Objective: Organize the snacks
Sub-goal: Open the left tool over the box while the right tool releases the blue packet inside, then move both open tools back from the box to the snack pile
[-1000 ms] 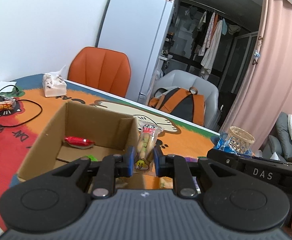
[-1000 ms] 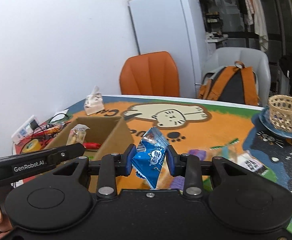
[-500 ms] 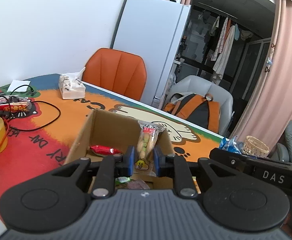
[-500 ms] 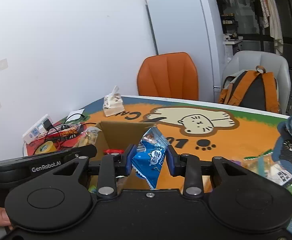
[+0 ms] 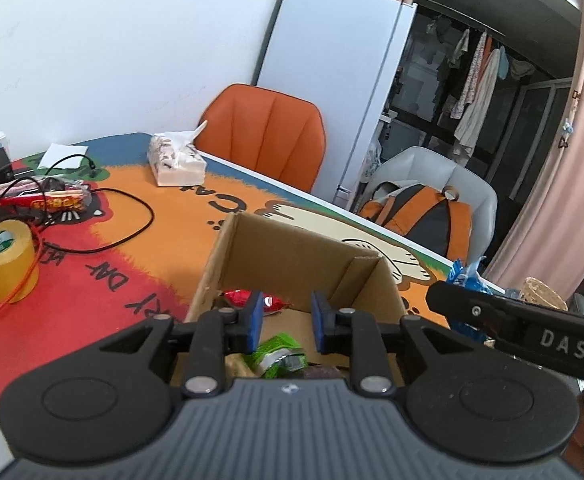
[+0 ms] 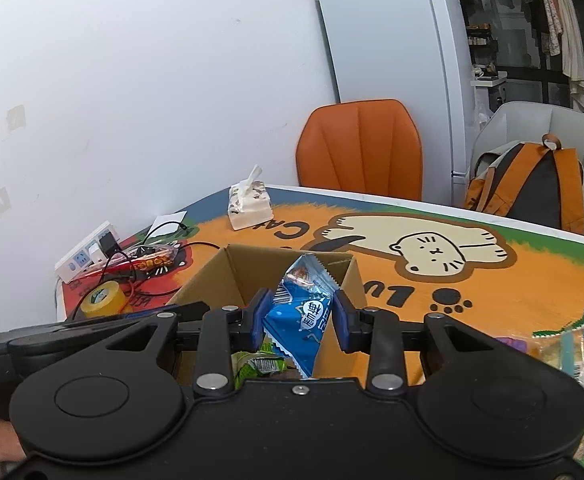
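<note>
Left tool [image 5: 284, 322]: blue pads spread, nothing between them, hovering over the open cardboard box [image 5: 292, 256]. Likely positioned there because the box is the collecting point for the snacks.

Right tool [image 6: 297, 316]: pads pressed onto a blue snack packet [image 6: 303, 320], held upright above the box's near edge, its lower corner hanging below the pads. Judged to be poised for a drop into the box; not yet let go.

Inside the box, from the left wrist view: one red foil packet [image 5: 252, 300] at 12 o'clock beyond the pads, one green packet [image 5: 278, 354] at 6 o'clock beneath them. A darker item lies beside the green one, too hidden to name.

Outward on the worktop [image 6: 491, 304]: loose snack packets [image 6: 571, 352] at 3 o'clock of the right tool, perhaps three, cropped by the frame edge. At 10 o'clock, one yellow tape roll [image 5: 4, 264], one tissue pack [image 5: 176, 162], one long red snack pack [image 5: 40, 202] tangled among cables.

Count: two tools, one box, one packet in grip, at least two in the box.
</note>
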The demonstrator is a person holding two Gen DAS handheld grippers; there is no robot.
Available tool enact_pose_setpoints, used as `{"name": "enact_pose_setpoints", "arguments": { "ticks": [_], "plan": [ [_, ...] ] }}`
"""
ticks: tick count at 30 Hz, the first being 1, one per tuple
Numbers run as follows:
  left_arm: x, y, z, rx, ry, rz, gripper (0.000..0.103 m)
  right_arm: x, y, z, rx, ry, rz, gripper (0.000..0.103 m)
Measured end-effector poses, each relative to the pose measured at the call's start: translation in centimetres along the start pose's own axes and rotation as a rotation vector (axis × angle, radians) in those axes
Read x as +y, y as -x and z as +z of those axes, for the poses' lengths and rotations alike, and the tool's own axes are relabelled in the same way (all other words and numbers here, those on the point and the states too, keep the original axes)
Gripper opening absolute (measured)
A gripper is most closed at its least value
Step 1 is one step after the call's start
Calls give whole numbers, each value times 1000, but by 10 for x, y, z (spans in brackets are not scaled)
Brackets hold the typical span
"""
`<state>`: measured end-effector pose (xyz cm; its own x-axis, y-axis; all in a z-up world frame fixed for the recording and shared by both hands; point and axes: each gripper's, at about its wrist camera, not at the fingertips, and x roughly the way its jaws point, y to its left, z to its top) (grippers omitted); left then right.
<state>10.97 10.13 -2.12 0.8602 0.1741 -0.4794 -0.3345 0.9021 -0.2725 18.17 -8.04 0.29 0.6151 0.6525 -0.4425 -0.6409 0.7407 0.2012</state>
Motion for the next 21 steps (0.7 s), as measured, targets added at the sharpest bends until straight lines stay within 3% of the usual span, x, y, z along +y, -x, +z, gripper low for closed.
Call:
{"name": "enact_pose_setpoints", "arguments": {
  "ticks": [8,13,16,21],
  "plan": [
    [11,8,1,1,21,15,30,7,-14,8,7,3,9,34],
    [15,13,2,-5,27,29,42,9,-14,16,-24,-1,21,38],
    [15,15,1,-5,29,37,57,4,-10,17,-32,-26,7,67],
    [15,19,0,-24,46,40,78,1,3,10,-44,-17,-34,85]
  ]
}}
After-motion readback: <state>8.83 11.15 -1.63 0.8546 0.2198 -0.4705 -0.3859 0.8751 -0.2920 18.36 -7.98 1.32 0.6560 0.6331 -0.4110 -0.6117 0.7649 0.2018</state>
